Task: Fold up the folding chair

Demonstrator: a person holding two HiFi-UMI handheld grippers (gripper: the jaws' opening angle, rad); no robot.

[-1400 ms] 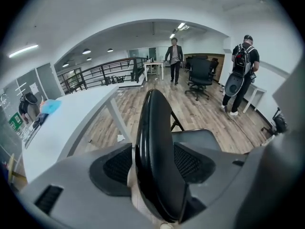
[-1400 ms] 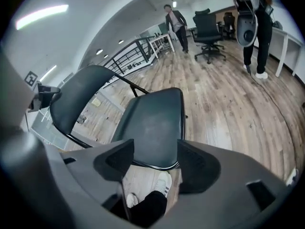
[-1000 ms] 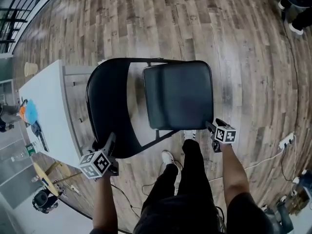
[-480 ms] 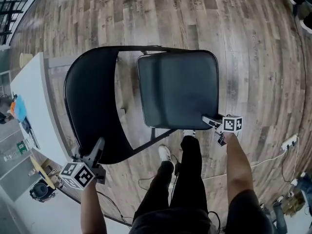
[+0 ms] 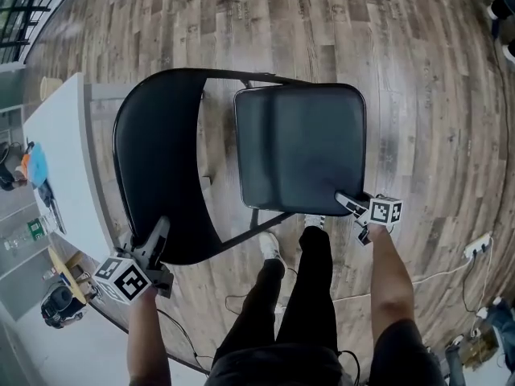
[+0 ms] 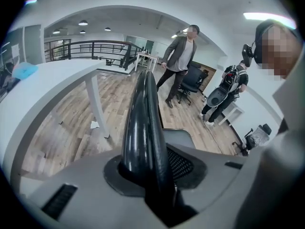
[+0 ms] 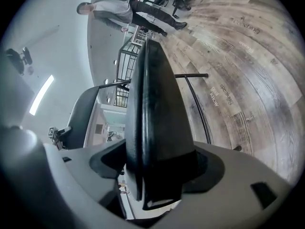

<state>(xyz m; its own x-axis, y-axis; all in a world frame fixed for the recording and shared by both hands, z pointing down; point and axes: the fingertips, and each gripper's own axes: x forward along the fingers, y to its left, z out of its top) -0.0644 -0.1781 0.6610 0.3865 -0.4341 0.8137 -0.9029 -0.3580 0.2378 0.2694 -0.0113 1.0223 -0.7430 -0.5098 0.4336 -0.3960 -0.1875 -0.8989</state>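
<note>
Both arms reach down. The left gripper [image 5: 155,233] has just been closing on the chair's backrest [image 5: 153,163]. The right gripper [image 5: 344,199] squeezes its seat [image 5: 298,147].

Folding chair backrest [image 5: 157,175]: black, smooth, high gloss, streaked with reflections.
Seat [image 5: 299,147]: black padded covering, matt, faintly grained.
Chair frame [image 5: 249,233]: thin black tube, metal by its look, semi-gloss.
Floor [image 5: 418,71]: wood-grain planks, grey-brown, weathered pattern, low sheen.
Table [image 5: 60,159]: white top, smooth, matt.
Person's trousers [image 5: 298,296]: black cloth, matt.

Black trousers [image 5: 299,300], white shoes [image 5: 269,248]
</note>
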